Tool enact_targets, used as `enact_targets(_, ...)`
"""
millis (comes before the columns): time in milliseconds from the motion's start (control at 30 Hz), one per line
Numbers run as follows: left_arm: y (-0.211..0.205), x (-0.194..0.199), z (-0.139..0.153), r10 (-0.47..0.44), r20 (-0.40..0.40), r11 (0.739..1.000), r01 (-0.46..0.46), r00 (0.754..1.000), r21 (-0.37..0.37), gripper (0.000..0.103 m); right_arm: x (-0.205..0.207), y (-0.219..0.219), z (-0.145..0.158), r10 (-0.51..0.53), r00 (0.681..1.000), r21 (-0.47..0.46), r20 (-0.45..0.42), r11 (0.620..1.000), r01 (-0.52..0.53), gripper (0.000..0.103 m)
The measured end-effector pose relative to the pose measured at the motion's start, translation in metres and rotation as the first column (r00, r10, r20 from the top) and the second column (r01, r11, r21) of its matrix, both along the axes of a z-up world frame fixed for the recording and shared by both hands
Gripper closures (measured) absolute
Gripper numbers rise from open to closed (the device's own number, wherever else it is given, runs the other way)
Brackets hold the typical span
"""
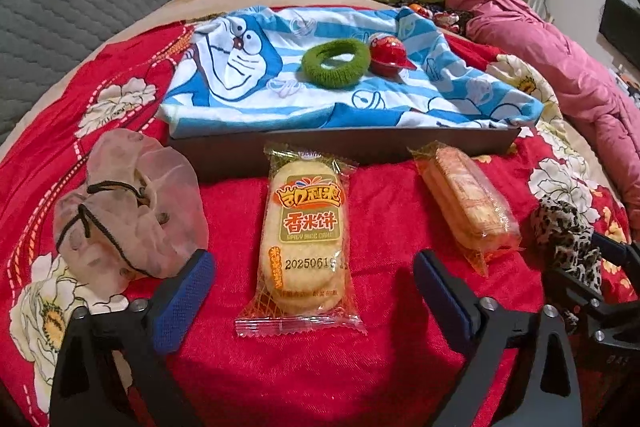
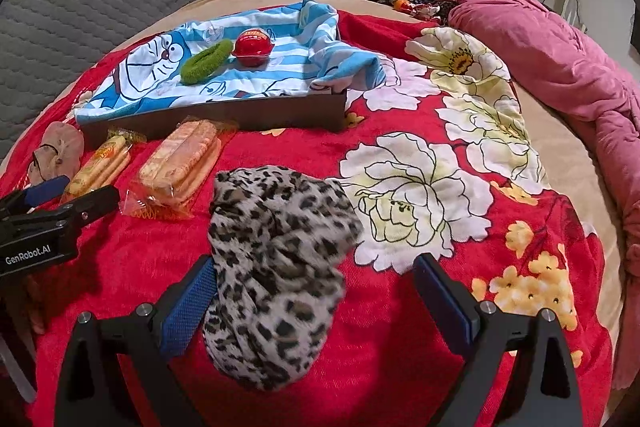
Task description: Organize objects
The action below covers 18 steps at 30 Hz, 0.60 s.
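Fingers (image 1: 188,287) of the left gripper (image 1: 314,291) stood wide around a rice cracker pack (image 1: 302,235) at the frame's middle. Right gripper (image 2: 314,303) fingers (image 2: 186,307) stood wide around a leopard scrunchie (image 2: 276,267), low centre on the red blanket (image 2: 400,327).

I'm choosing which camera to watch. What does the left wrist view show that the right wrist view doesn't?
Only the left view shows the rice cake packet's printed front, between the open left gripper. Only the right view shows the whole leopard scrunchie between the open right gripper, and the big white flowers. Both show the green scrunchie, red ball and sheer scrunchie.
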State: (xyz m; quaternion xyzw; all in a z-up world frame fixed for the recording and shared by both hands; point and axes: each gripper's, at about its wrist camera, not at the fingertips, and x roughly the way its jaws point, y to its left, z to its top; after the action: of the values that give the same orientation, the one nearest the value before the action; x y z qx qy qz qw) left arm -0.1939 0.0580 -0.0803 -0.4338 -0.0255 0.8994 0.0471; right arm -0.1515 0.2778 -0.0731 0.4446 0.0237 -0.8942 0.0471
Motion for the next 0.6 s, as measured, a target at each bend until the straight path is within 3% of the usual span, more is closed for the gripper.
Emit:
enact_targets(167, 0.0015, -0.0022, -0.0035, -0.003, 0.014, 1.0, 0.003, 1.0, -0.018, 0.029, -0.0026, -0.0009, -0.0022, 0.011, 1.0, -0.01, 0.009, 1.0, -0.011, 0.011)
enact_targets(267, 0.0008, -0.004, -0.0039, 0.0, 0.022, 1.0, 0.001, 1.0, -0.013, 0.03, -0.003, -0.0017, -0.0033, 0.017, 1.0, -0.018, 0.011, 1.0, -0.017, 0.013)
enact_targets(400, -0.0007, -0.0048, -0.0033, -0.011, 0.023, 1.0, 0.011, 1.0, -0.002, 0.042, -0.0025, -0.0031, -0.0034, 0.025, 1.0, -0.025, 0.009, 0.999, -0.025, 0.018)
enact_targets(600, -0.0023, -0.0037, -0.0008, -0.02, 0.026, 1.0, 0.02, 0.999, 0.015, 0.058, -0.0007, -0.0018, -0.002, 0.031, 1.0, -0.045, 0.007, 0.999, -0.03, 0.035)
